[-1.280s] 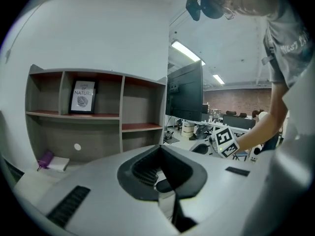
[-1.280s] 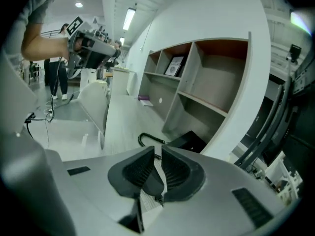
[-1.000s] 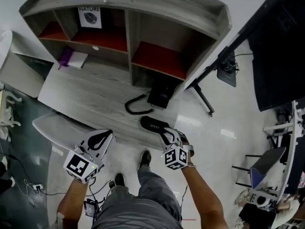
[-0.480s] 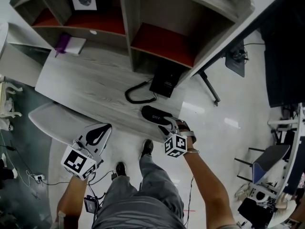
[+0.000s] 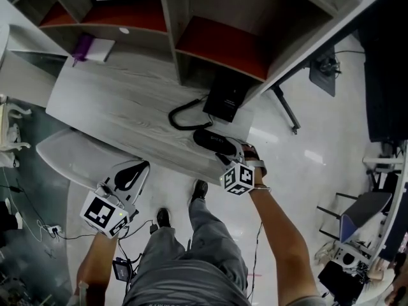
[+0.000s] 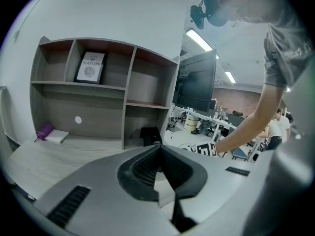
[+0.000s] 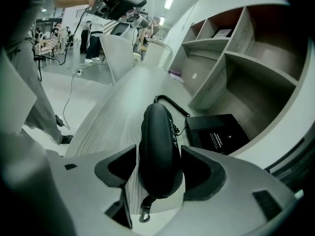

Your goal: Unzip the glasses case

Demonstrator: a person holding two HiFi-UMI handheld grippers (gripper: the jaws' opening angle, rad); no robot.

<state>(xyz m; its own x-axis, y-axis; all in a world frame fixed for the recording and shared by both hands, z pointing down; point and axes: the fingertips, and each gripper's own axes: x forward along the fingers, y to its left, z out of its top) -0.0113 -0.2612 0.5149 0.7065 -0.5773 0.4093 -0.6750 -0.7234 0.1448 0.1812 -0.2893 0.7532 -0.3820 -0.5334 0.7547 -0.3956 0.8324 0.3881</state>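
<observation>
Glasses case [image 7: 158, 127] lies between just-opened jaws of down-tilted right tool [image 7: 158, 151].

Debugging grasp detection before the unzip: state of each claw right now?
Left claw: closed, empty.
Right claw: open, jaws have just been opening; the black oval glasses case sits between them, not gripped.

Glasses case [image 5: 212, 139] lies on the desk [image 5: 115, 101], centre frame, between my right gripper's [image 5: 226, 158] just-opening jaws; box [image 5: 224, 99] above it, cable [image 5: 180, 116] upper left.
</observation>
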